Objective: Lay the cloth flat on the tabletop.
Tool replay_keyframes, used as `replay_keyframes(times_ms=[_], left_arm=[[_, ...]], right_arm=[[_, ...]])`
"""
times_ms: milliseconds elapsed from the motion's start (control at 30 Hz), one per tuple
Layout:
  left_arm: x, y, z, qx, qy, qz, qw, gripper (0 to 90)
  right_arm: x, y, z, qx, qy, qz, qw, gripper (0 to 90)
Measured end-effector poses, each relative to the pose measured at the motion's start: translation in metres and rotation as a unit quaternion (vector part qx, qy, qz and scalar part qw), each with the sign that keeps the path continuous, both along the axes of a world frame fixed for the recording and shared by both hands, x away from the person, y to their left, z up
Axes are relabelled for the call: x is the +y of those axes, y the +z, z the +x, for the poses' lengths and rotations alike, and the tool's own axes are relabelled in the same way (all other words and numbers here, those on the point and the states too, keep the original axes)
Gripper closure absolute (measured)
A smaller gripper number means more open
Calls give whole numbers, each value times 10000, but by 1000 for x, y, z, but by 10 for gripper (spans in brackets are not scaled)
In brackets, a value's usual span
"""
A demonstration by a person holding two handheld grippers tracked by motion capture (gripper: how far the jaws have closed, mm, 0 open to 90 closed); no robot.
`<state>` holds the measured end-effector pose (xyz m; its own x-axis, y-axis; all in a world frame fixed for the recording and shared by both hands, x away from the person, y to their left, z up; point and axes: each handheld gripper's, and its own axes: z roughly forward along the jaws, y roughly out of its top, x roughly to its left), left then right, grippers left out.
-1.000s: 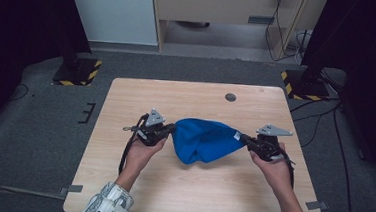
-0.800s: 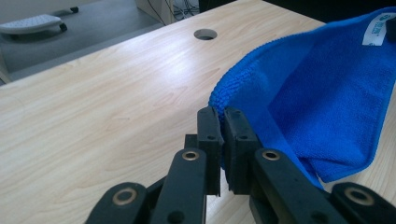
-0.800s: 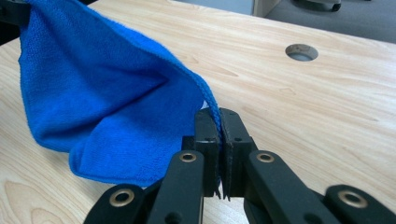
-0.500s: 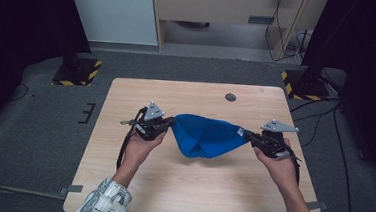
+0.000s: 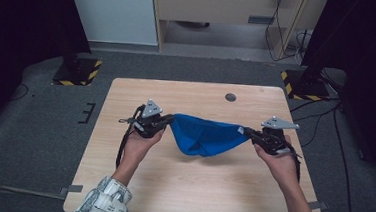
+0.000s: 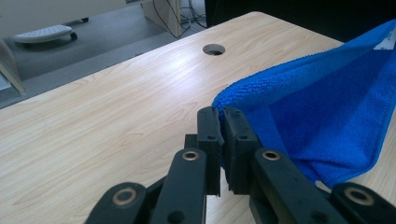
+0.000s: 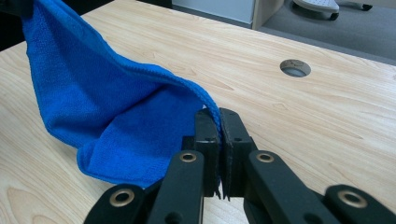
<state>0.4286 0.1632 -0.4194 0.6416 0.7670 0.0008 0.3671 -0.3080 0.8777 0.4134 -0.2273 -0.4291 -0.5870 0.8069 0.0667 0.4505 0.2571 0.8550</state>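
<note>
High view: a person at a pale wooden table point(image 5: 135, 192) holds a blue microfibre cloth point(image 5: 205, 136) stretched between two hand-held grippers, its long axis running side to side across the tabletop, on the person's side of the round cable hole point(image 5: 230, 97). The left gripper point(image 5: 166, 120) pinches the cloth's left corner, the right gripper point(image 5: 247, 132) its right corner; each shows jaws closed tight on a thin fold of fabric in its own gripper view point(image 6: 219, 135) point(image 7: 218, 135). The cloth's upper edge runs taut from grip to grip, while the middle sags in a pouch that seems to touch the wood below. Both hands sit about equally far from the sagging centre, so any laying-out or folding would likely turn on moving the two corners together, keeping that edge level.
</note>
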Motion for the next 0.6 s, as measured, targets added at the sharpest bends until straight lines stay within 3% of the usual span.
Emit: replay_keyframes(times_ms=[600], left_arm=[[3, 5, -6, -128, 46, -112, 9998, 856]], right_arm=[[0, 10, -4, -113, 28, 13, 9999, 872]])
